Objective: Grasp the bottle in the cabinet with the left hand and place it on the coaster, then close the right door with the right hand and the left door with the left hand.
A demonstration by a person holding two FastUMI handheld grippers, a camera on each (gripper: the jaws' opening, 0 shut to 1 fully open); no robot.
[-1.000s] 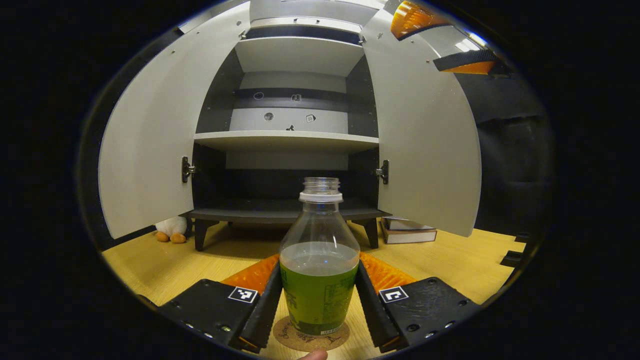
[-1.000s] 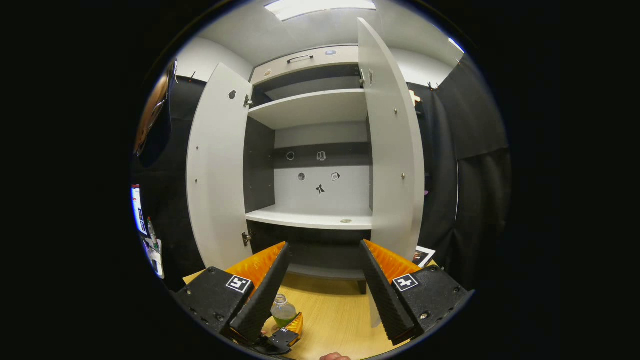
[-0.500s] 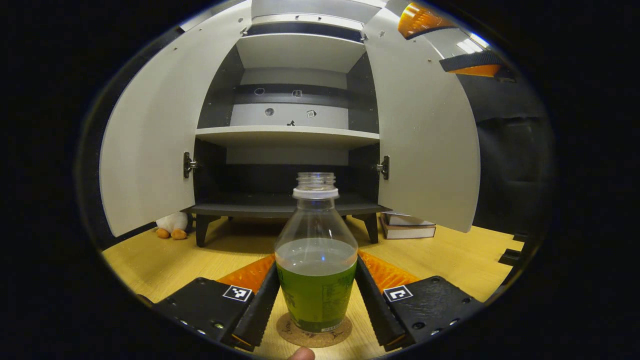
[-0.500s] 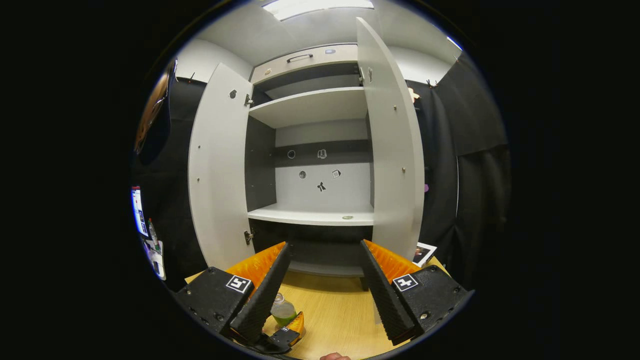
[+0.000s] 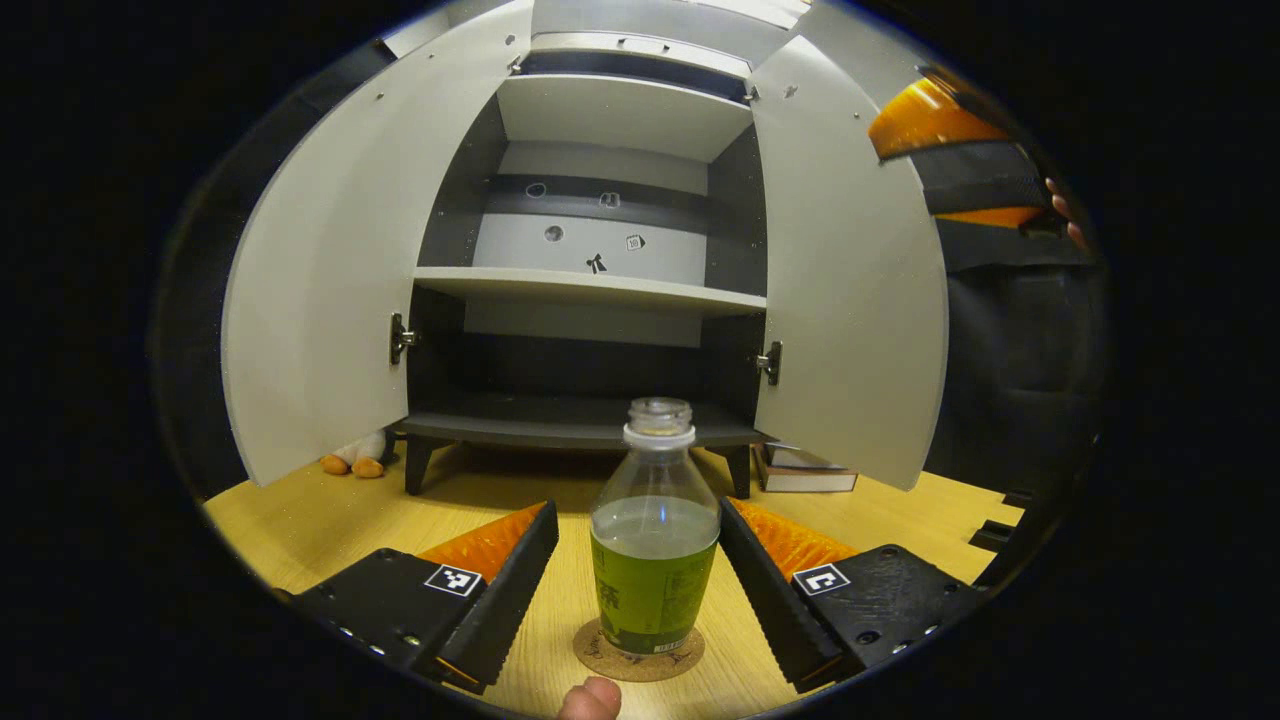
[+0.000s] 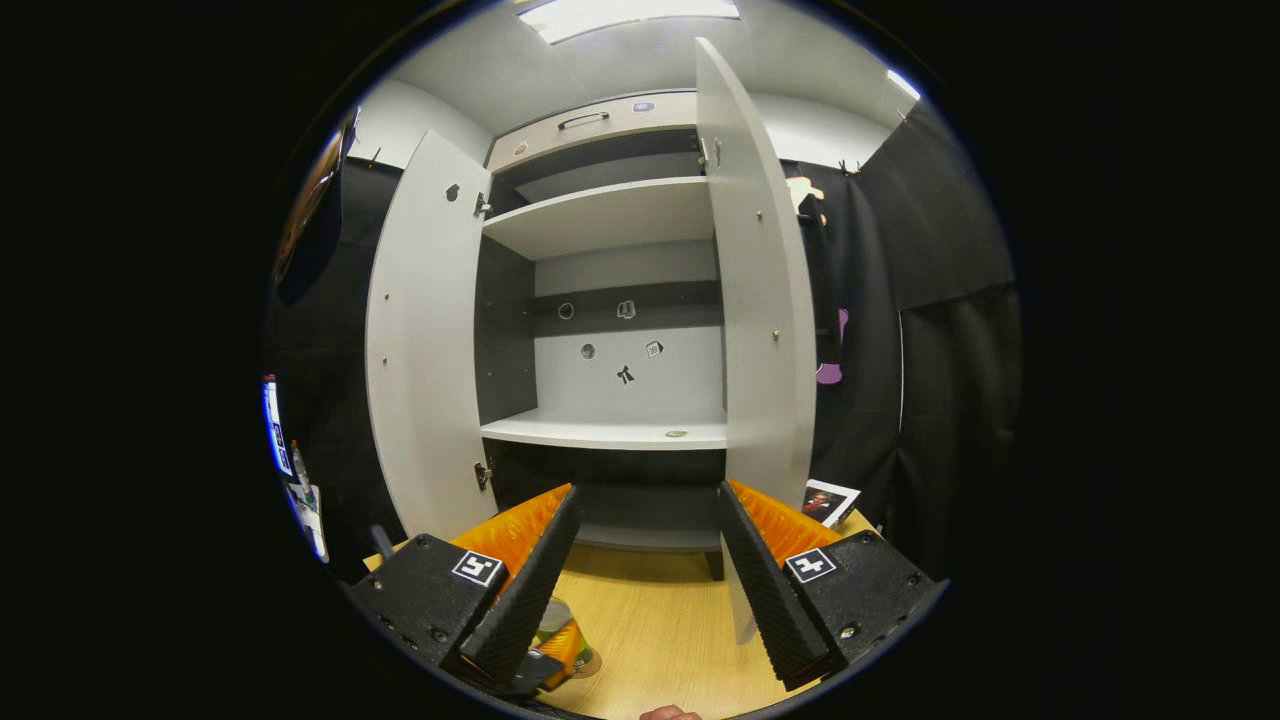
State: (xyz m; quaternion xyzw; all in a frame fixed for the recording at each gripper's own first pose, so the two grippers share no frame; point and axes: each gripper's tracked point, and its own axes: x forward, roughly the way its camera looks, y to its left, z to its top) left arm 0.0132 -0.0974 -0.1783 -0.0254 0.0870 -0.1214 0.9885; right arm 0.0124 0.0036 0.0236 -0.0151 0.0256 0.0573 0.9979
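A recording booth: black cloth walls [image 6: 950,250] around a cabinet [image 5: 590,290] on a wooden table [image 5: 300,520].

Bottle [image 6: 553,622] mostly behind finger [image 6: 520,590]

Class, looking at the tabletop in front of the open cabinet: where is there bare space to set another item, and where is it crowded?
Bare wood lies between the bottle on its coaster and the cabinet feet. Crowded beside the books at the right door.
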